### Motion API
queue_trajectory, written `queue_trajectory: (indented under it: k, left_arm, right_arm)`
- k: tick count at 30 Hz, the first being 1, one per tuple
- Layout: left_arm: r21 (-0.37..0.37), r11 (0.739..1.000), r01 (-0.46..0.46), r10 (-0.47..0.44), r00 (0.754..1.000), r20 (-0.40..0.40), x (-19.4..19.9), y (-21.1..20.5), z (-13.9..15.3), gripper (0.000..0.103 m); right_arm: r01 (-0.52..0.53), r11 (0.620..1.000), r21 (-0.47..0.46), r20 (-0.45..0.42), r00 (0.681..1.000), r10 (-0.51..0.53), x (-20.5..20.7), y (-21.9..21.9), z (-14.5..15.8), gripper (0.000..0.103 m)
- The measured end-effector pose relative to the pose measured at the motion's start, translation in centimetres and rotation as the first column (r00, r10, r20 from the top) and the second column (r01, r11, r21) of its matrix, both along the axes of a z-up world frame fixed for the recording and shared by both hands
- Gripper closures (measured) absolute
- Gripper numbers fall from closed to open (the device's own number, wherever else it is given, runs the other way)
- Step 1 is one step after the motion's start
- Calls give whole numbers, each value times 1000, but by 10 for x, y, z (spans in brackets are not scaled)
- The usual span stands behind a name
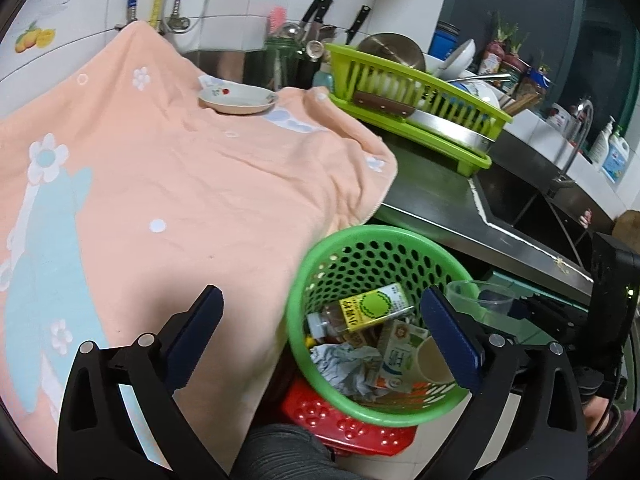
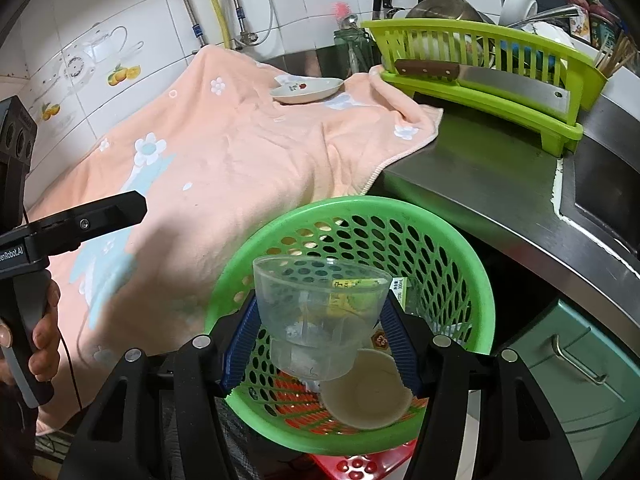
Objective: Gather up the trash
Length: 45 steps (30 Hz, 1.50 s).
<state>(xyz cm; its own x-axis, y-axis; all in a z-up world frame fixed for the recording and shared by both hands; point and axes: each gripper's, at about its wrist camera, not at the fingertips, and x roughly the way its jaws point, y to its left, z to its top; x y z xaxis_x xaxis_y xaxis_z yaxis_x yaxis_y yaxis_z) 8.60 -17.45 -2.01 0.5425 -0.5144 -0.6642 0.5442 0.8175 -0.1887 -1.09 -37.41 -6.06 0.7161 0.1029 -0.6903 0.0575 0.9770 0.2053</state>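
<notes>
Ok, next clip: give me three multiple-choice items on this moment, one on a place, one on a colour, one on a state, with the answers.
1. Where is the small plate?
A. on the peach towel
B. inside the dish rack
C. in the basket

2. What colour is the perforated basket holding the trash?
A. red
B. green
C. blue

3. What is the right tool doing?
A. standing open with nothing in it
B. shut on a crumpled tissue
C. shut on a clear plastic cup over the basket

Answers: 1 A, the plate sits on the towel at its far end, beside the rack. 2 B, the basket's rim and wall are green; only the stool under it is red. 3 C, the blue pads press on both sides of the cup, above the basket's opening.
</notes>
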Motion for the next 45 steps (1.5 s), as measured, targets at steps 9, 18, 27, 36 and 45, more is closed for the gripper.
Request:
queue_trajectory:
  k: [9,18,27,36,45]
  left_arm:
    - [0,999,-52,52,999,-1,-2,17,1,5]
    - [27,996,-82,82,997,16,-10,27,0,5]
    - [42,993,-112,110,993,38,-15,38,1,5]
    - [83,986,-143,137,988,71,-20,44,1,5]
    - [100,977,-187,178,980,90,-25,53,2,5]
  right_arm:
    - [-14,1000,-6,1,1000,14,2,10,2,45]
    - [-29,999,-14,0,1000,29,4,15,1,45]
    - [-34,999,-11,-3,999,34,6,20,1,42]
    - [-35,999,-9,2,999,35,8,24,2,36]
    - [-35,999,-9,14,999,35,7,27,6,25]
